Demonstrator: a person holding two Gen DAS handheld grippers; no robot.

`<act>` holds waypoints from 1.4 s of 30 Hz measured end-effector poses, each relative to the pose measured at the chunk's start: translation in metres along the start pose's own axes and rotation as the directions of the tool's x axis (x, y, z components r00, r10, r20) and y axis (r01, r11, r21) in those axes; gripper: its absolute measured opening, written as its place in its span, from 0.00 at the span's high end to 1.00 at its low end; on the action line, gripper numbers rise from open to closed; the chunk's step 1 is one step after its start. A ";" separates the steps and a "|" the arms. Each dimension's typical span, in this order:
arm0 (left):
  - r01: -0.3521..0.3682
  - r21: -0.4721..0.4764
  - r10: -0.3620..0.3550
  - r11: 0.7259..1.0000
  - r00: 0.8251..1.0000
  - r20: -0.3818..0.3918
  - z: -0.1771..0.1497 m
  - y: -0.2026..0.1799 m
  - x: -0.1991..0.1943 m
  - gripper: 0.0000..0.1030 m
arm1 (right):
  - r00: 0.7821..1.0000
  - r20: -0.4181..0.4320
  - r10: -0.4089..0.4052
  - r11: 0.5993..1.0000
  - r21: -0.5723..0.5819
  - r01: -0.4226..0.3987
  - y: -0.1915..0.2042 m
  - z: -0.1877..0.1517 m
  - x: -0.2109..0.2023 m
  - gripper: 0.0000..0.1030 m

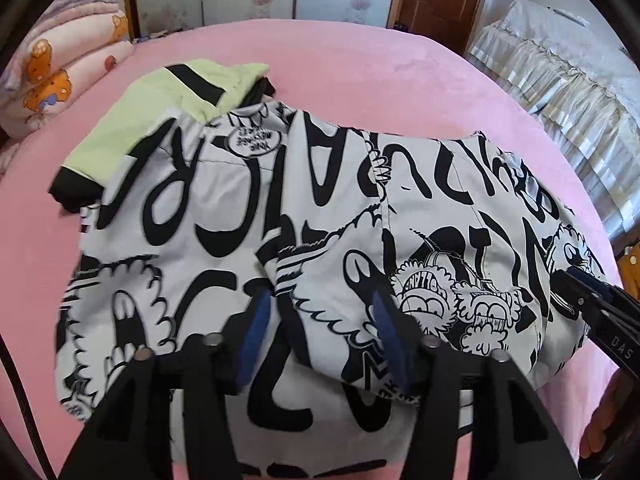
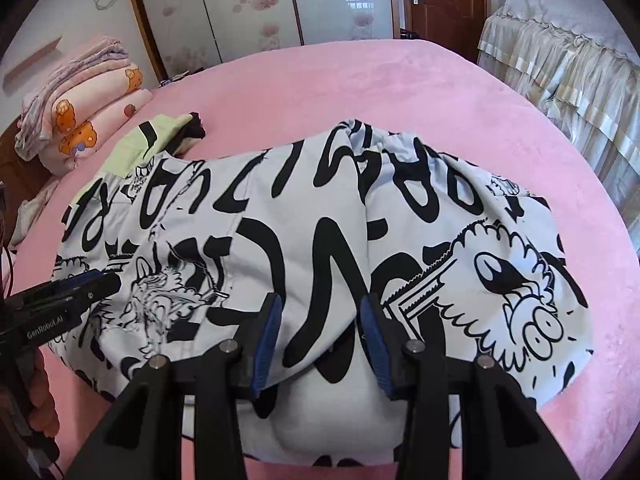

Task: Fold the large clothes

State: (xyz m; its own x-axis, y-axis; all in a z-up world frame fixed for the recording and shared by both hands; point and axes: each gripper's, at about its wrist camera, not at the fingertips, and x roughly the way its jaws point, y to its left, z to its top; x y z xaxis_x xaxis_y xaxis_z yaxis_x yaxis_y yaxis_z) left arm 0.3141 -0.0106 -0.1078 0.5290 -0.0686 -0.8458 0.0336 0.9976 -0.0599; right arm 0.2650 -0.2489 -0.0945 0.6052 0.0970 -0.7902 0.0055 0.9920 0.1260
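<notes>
Pink plush bedspread (image 1: 360,64), covering the whole bed. White cotton garment with black cartoon lettering (image 1: 224,208), spread beneath both tongs. Left tongs (image 1: 320,320): parted, cloth under them, not pinched. Right tongs (image 2: 320,320): closed on a raised fold. Beyond the left tongs: pale green folded garment (image 1: 160,96), stacked quilts (image 1: 60,64). Far wall: brown wooden door (image 2: 448,0).

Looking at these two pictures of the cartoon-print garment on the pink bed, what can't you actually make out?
- Near hem of the printed garment: both wrist views, hidden behind the black tongs bodies and cut off by the bottom edge.
- Green garment: left wrist view, its near part lies under the printed one; shape unclear.
- Right tongs: right wrist view, cloth bulges between the pads; grip or mere contact unclear.
- Small print in the round badge: too small.
</notes>
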 end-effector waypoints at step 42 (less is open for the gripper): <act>0.048 -0.331 -0.080 0.942 0.993 -0.084 -0.115 0.102 -0.078 0.30 | 0.982 0.069 0.177 0.982 -0.073 -0.172 0.120 -0.045 -0.097 0.60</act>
State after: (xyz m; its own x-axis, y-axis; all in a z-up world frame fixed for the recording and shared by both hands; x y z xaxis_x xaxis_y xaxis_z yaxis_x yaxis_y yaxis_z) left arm 0.1789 0.0956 -0.1092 0.4514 -0.1482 -0.8800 -0.2236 0.9359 -0.2723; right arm 0.1706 -0.1353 -0.0296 0.6500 0.2652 -0.7121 -0.1568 0.9638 0.2158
